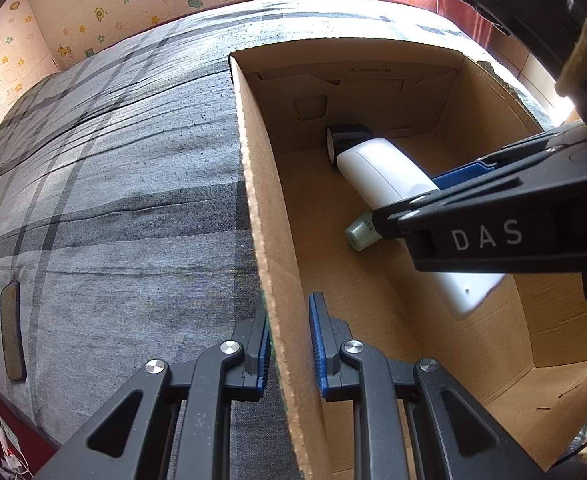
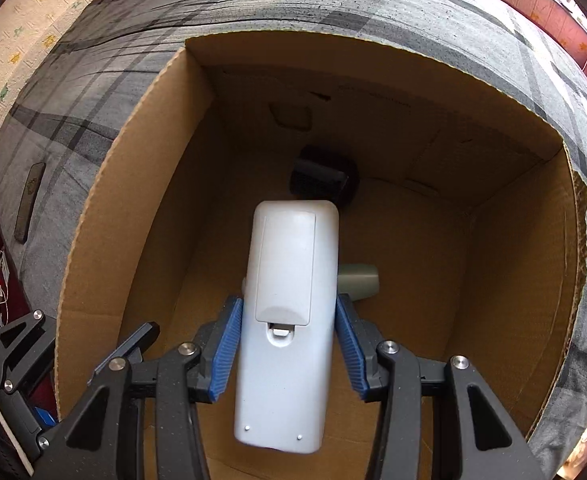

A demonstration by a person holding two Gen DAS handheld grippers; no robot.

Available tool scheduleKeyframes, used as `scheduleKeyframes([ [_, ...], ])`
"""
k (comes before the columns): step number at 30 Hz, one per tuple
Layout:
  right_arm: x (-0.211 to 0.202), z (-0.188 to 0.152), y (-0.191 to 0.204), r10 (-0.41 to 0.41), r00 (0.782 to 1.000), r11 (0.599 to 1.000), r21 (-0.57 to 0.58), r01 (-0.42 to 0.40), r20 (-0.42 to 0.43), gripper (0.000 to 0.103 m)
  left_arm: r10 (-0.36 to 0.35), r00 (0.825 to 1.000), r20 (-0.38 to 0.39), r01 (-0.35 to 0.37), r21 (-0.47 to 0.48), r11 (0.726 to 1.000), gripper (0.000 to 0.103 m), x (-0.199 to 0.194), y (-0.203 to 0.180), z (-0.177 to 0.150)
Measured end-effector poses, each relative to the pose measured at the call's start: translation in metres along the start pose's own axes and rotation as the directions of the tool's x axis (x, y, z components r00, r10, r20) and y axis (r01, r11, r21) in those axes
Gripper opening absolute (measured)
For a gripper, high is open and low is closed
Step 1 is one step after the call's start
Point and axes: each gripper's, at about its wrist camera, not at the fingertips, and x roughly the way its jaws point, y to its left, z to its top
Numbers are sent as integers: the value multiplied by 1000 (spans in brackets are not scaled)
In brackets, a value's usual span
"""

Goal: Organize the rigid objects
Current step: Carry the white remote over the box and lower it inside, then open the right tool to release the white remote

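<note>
Right tool (image 2: 287, 350) astride white remote (image 2: 289, 320), above pale-green bottle (image 2: 359, 280), dark object (image 2: 323, 178).

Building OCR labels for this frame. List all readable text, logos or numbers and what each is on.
"DAS": white letters on the right gripper body, left wrist view.
Small printed line on the box far inner flap: too small to read.
Tiny print on the pale green bottle end: unreadable.
White remote: its back shows no text.
Dark flat item on the bed: no legible text.
</note>
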Motion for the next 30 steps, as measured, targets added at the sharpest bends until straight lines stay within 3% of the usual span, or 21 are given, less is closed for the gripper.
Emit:
scheduleKeyframes([
  [13,17,-3,-9,47,998,998,33,-45,-47,51,4,1000,-1,-4,3,1000,19,0,0,0],
  [21,11,1,-4,22,999,1000,14,-21,-30,51,6,1000,-1,-6,3,1000,19,-1,-1,0],
  [27,4,7,3,-7,1000,1000,15,7,-1,56,7,1000,-1,-7,3,1000,19,0,-1,0],
  [30,-4,7,6,-18,1000,1000,17,18,17,65,6,1000,-1,-6,2,1000,19,0,-1,0],
])
